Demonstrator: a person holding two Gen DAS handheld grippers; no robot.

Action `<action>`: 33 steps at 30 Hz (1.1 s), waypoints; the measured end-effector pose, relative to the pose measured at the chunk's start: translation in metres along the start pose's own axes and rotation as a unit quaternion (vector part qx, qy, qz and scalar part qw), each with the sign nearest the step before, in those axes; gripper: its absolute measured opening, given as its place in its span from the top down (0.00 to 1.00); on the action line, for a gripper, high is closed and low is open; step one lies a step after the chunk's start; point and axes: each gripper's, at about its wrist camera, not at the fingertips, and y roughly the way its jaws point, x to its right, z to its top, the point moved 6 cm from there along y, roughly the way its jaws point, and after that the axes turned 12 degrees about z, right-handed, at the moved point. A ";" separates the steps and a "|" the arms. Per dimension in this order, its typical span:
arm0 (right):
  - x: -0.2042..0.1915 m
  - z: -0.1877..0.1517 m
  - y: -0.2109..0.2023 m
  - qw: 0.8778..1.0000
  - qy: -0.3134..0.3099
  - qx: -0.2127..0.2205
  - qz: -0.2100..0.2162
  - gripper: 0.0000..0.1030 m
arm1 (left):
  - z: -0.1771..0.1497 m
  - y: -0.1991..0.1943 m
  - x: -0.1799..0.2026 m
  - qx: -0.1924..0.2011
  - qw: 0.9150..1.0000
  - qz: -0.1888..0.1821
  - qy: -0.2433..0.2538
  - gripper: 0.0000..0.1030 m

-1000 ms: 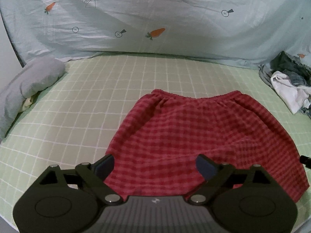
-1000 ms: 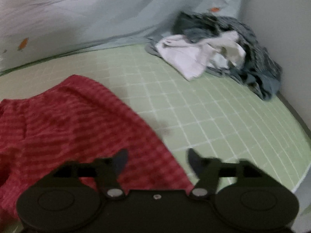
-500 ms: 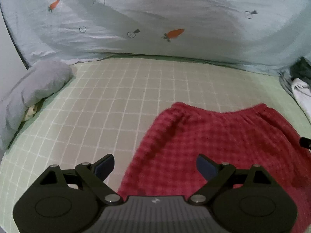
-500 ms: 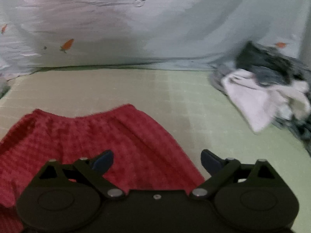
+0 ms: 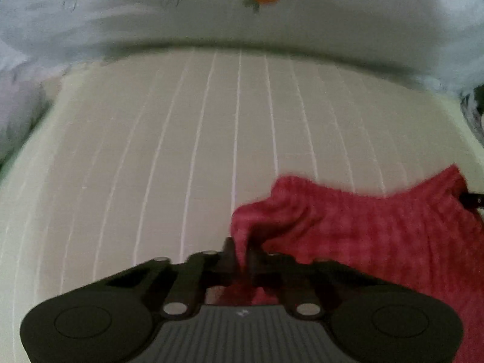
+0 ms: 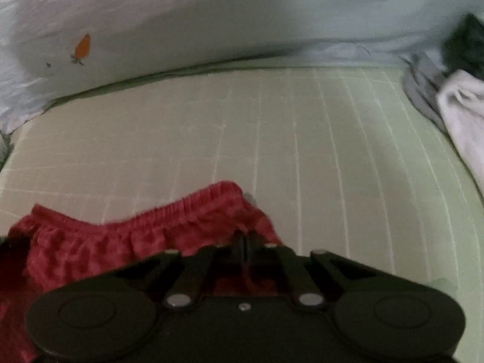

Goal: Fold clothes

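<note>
Both tools (image 5: 240,254) (image 6: 245,246) pinch red shorts (image 6: 145,236); clamped cloth hides fingertips.

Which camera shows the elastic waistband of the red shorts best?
The right wrist view: the gathered waistband runs across it. The left wrist view shows only blurred fabric of the red shorts, no clear band.

The left wrist view is smeared: the bed sheet (image 5: 211,139) ahead of the left tongs (image 5: 241,252) shows its grid only as streaks, and the quilt (image 5: 332,21) beyond has fuzzy carrot prints. The red shorts (image 5: 378,230) run off the right edge there, and off the left edge beside the right tongs (image 6: 245,243). Far right of those, the clothes pile (image 6: 459,103) is cut by the frame.
</note>
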 end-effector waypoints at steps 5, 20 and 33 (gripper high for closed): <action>-0.002 0.053 -0.014 0.994 -0.005 0.106 -0.005 0.84 | 0.058 0.001 -0.015 0.065 0.995 0.030 -0.065 0.89; 0.005 -0.108 -0.111 0.985 0.121 0.083 -0.095 0.20 | -0.059 -0.073 -0.020 0.009 0.997 0.051 -0.056 0.17; -0.054 -0.205 -0.120 0.977 0.196 0.080 0.011 0.01 | -0.120 -0.139 -0.021 0.031 0.999 0.016 -0.022 0.12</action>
